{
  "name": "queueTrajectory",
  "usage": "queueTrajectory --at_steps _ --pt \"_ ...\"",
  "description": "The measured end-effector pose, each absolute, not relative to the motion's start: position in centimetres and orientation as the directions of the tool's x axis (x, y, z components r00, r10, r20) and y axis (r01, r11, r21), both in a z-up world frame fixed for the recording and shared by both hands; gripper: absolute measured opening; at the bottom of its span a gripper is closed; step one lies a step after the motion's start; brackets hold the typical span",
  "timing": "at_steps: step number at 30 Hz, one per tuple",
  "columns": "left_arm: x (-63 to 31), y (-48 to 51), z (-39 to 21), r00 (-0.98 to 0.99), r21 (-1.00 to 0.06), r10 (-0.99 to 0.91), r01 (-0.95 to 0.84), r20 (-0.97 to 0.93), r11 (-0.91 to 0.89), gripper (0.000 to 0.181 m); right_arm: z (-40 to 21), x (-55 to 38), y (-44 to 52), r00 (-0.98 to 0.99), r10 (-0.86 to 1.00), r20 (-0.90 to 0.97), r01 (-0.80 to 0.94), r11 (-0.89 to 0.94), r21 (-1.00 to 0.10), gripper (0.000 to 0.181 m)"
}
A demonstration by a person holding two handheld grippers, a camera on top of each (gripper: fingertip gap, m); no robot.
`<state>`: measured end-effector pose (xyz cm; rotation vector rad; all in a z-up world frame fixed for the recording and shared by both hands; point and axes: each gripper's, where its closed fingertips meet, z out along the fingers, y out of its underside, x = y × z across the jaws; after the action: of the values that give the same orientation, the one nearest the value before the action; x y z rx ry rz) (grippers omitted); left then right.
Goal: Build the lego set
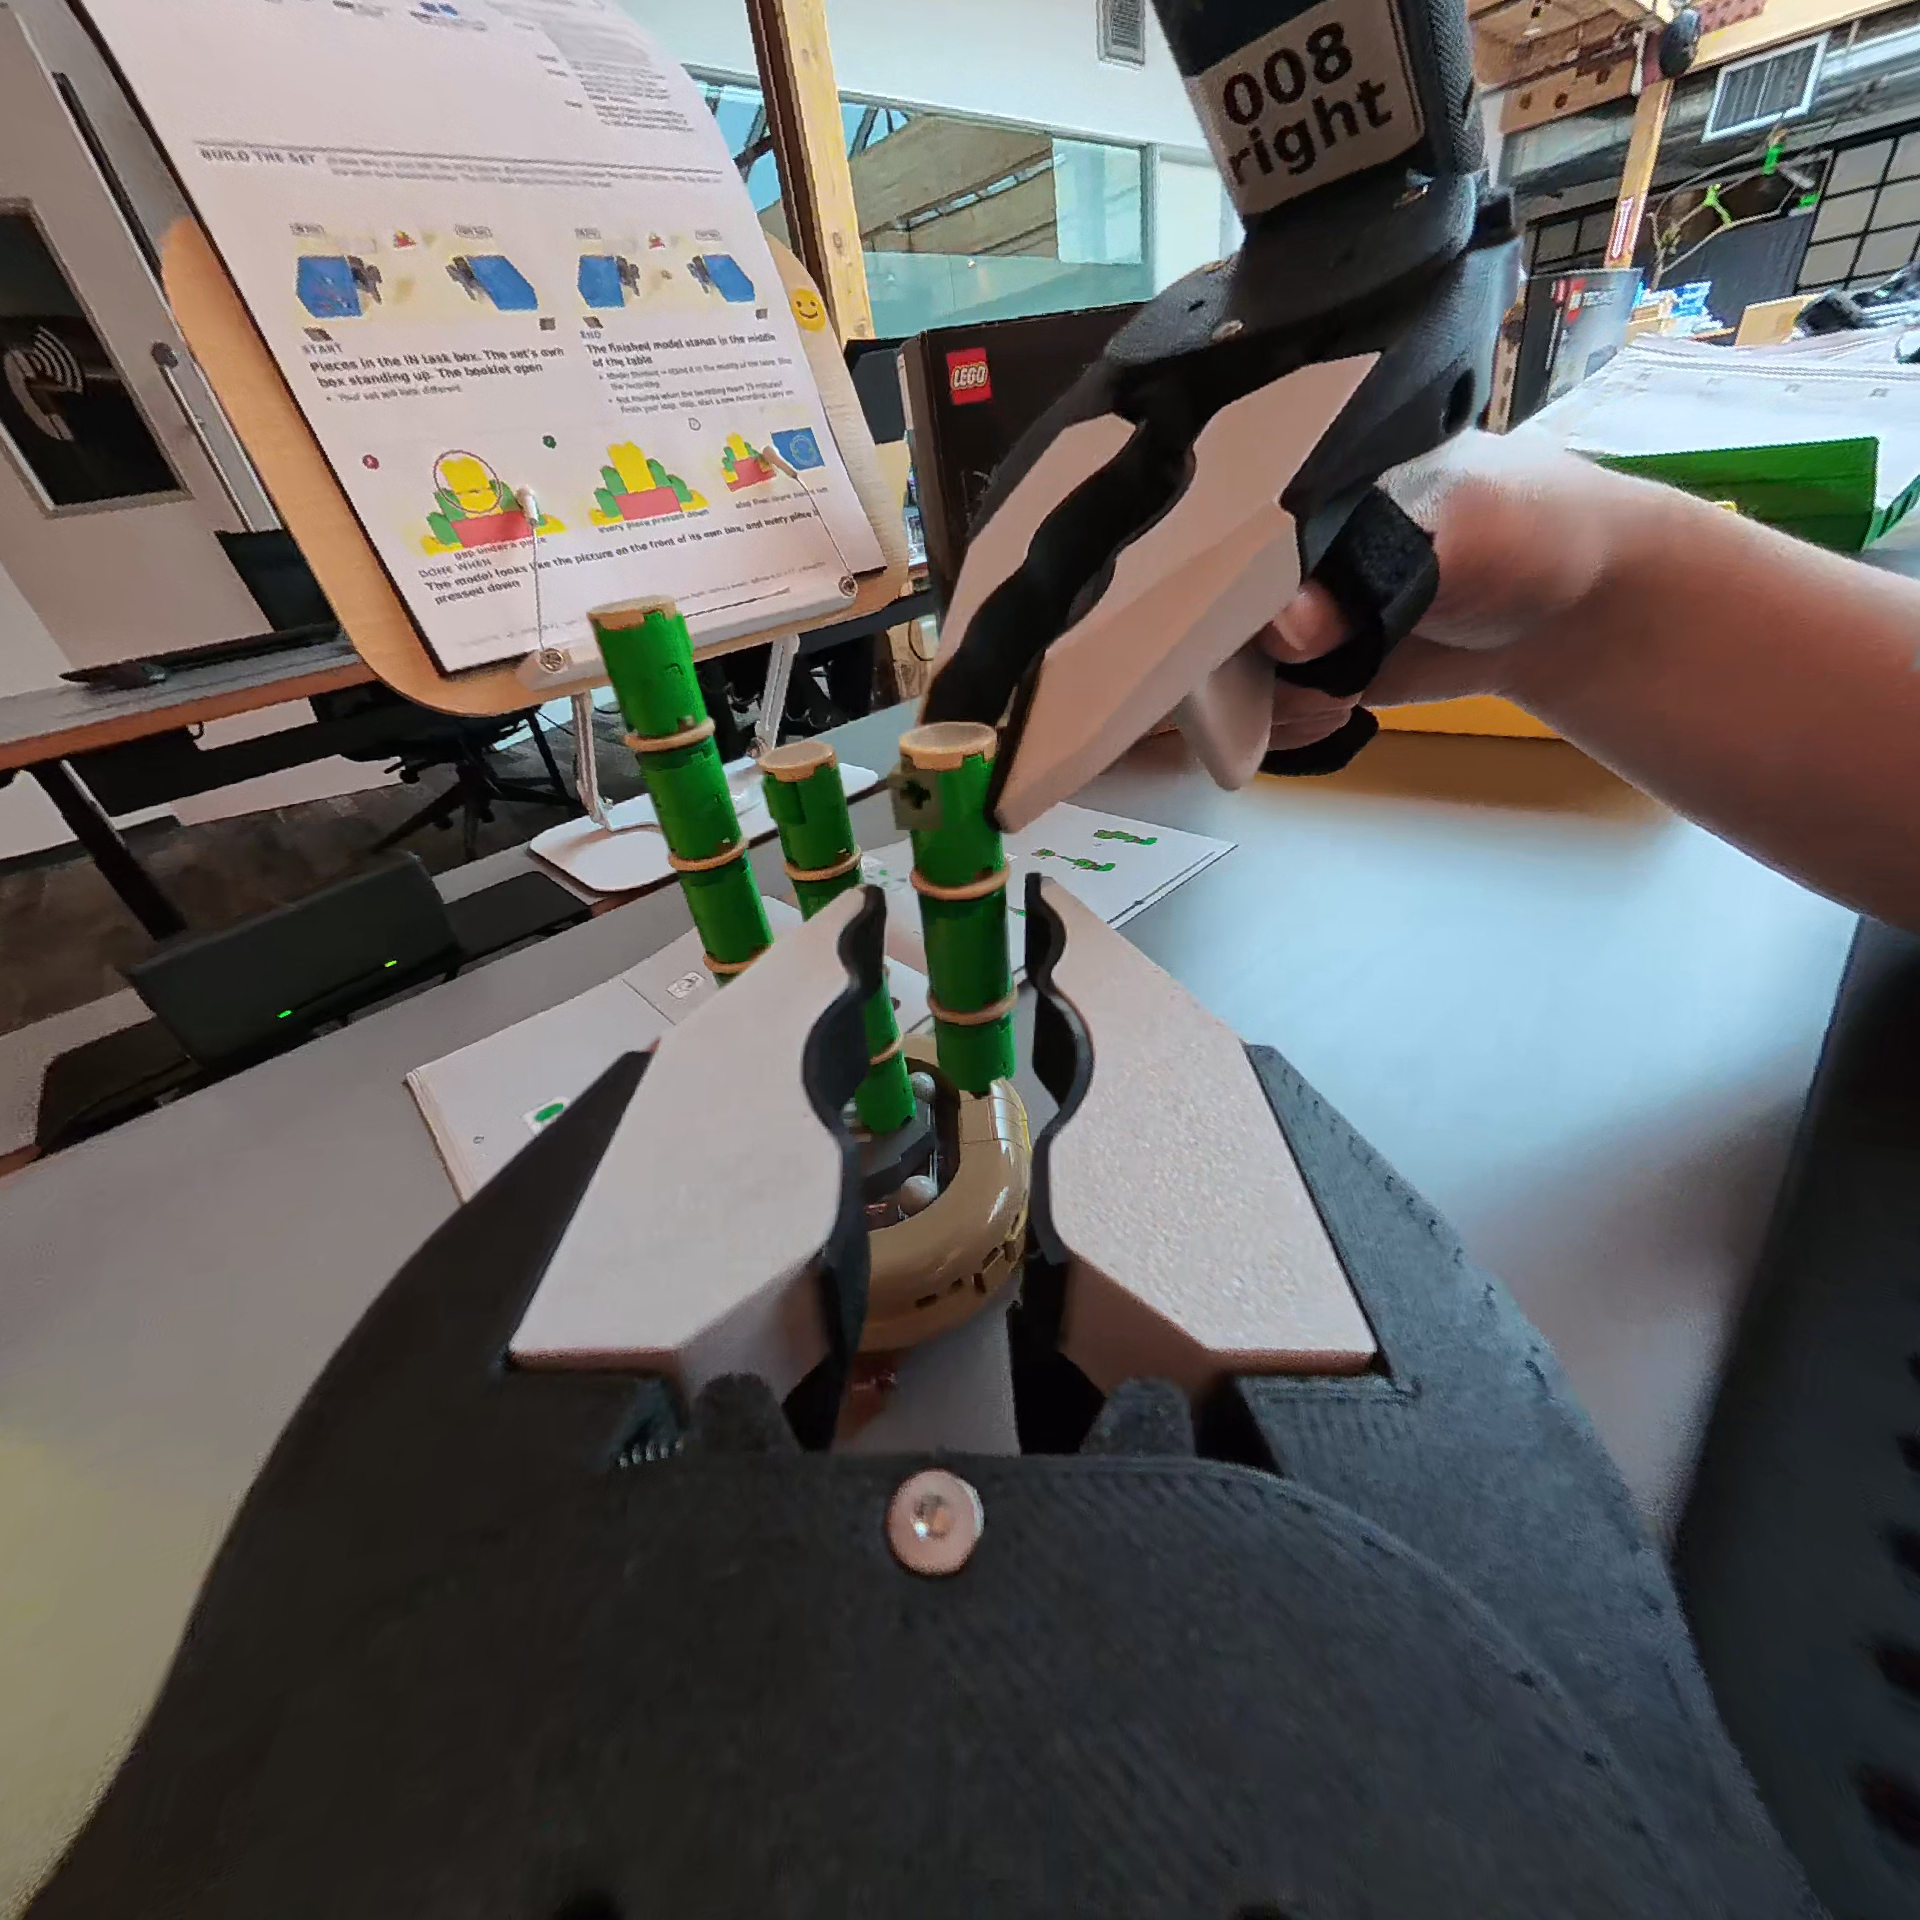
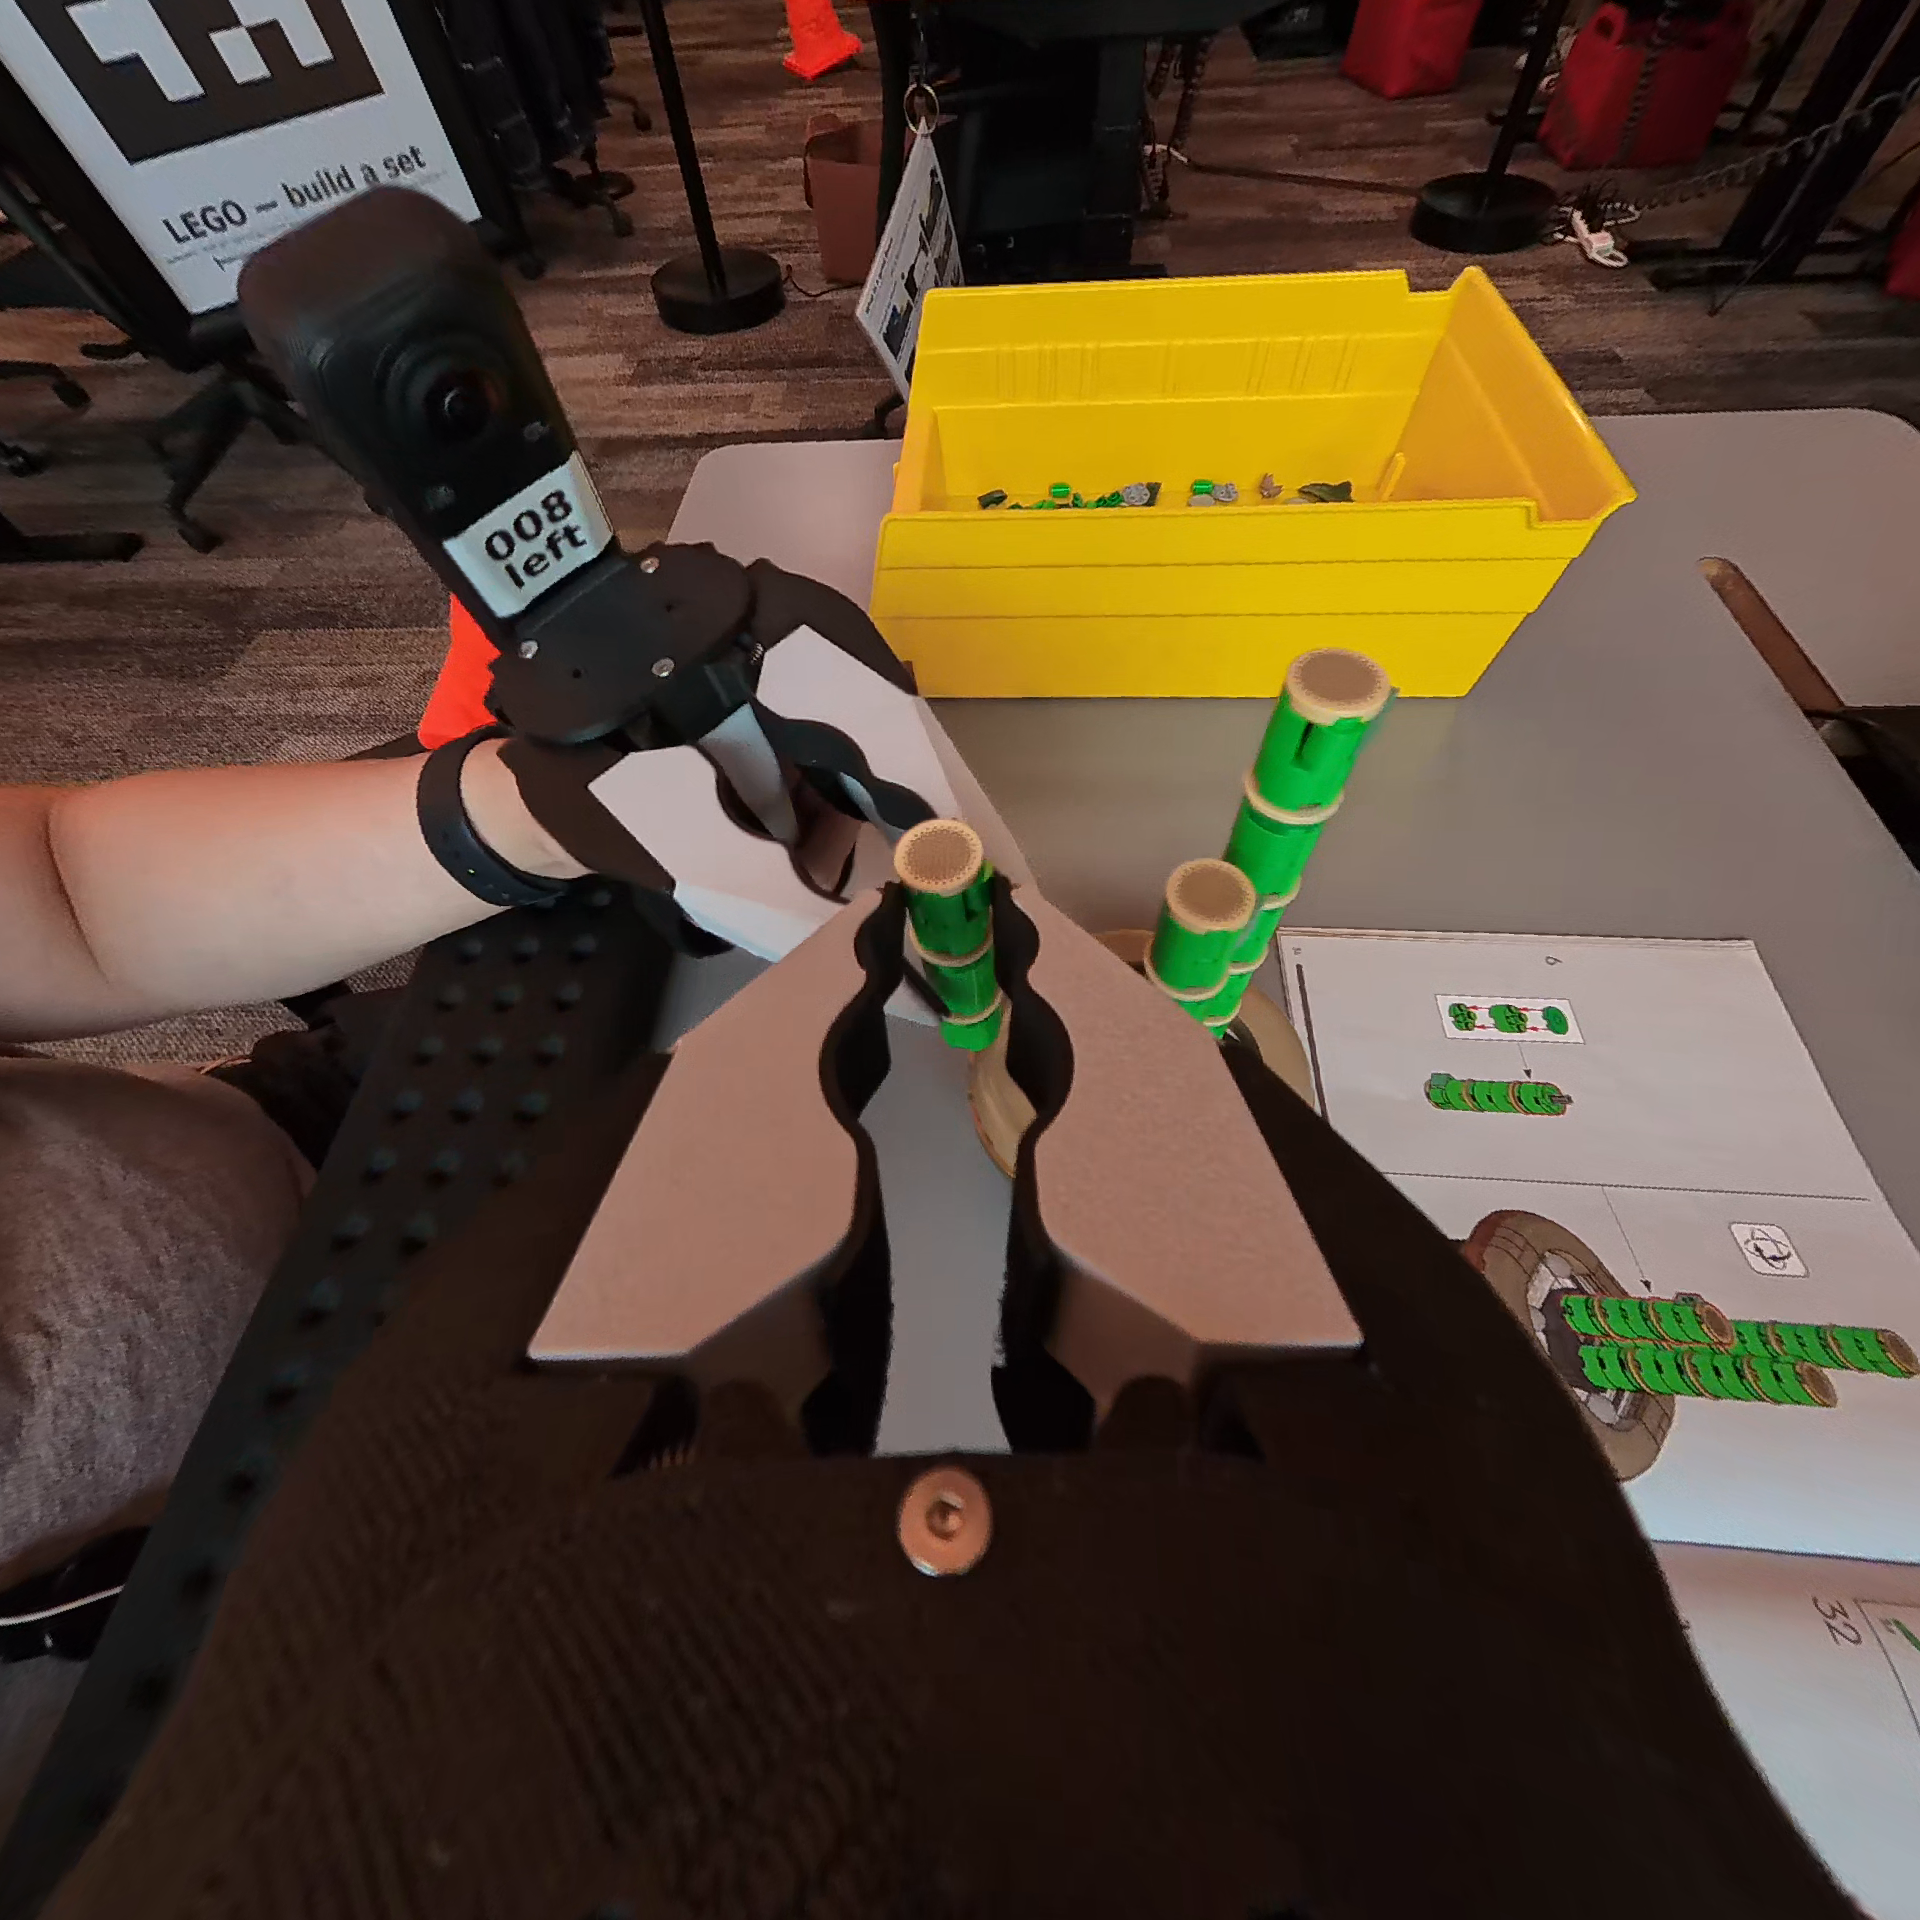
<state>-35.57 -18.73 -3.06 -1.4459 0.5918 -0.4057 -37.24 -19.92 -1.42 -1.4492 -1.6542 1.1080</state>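
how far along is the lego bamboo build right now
Done: three green bamboo stalks with tan rings stand in the round tan base. In hand: the left gripper brackets the base, and the right gripper closes around the nearest stalk's top. Left: small loose pieces lie in the yellow plastic bin.

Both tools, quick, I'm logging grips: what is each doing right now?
Left tool: closed on the tan pot.
Right tool: closed on a green bamboo stalk.

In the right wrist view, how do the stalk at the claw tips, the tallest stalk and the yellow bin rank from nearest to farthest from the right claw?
1. Stalk at the right claw tips: between them.
2. Tallest stalk: right, behind.
3. Yellow bin: far end of the table.
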Motion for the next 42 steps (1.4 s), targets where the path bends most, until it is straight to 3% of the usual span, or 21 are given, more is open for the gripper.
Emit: queueTrajectory --at_steps 13,17,25,33,42 --pt "-35.7 -18.6 -3.7 0.787 -0.992 -0.604 -0.114 -0.125 0.056 0.014 -1.4 -37.3 -19.7 -0.157 0.987 -0.011 0.417 0.057 -0.907 0.017" --pt "-36.8 -18.2 -3.5 0.815 -0.994 -0.569 -0.099 -0.108 0.048 0.014 0.6 -35.9 -18.9 -0.164 0.986 0.027 0.371 0.087 -0.925 0.031" --pt "-38.2 -17.6 -2.7 0.852 -0.999 -0.521 -0.043 -0.049 0.024 0.013 5.4 -26.3 -10.0 0.100 0.994 0.034 0.237 0.009 -0.972 0.033" --pt "-35.4 -18.2 -1.3 0.832 -0.998 -0.553 -0.054 -0.049 0.008 0.014 3.0 -19.7 -4.1 0.310 0.949 -0.062 0.263 -0.149 -0.953 0.033" --pt "-32.2 -19.7 0.7 0.801 -0.997 -0.598 -0.028 0.018 -0.068 0.014 1.4 -19.4 -3.4 0.335 0.940 -0.062 0.315 -0.174 -0.933 0.033"
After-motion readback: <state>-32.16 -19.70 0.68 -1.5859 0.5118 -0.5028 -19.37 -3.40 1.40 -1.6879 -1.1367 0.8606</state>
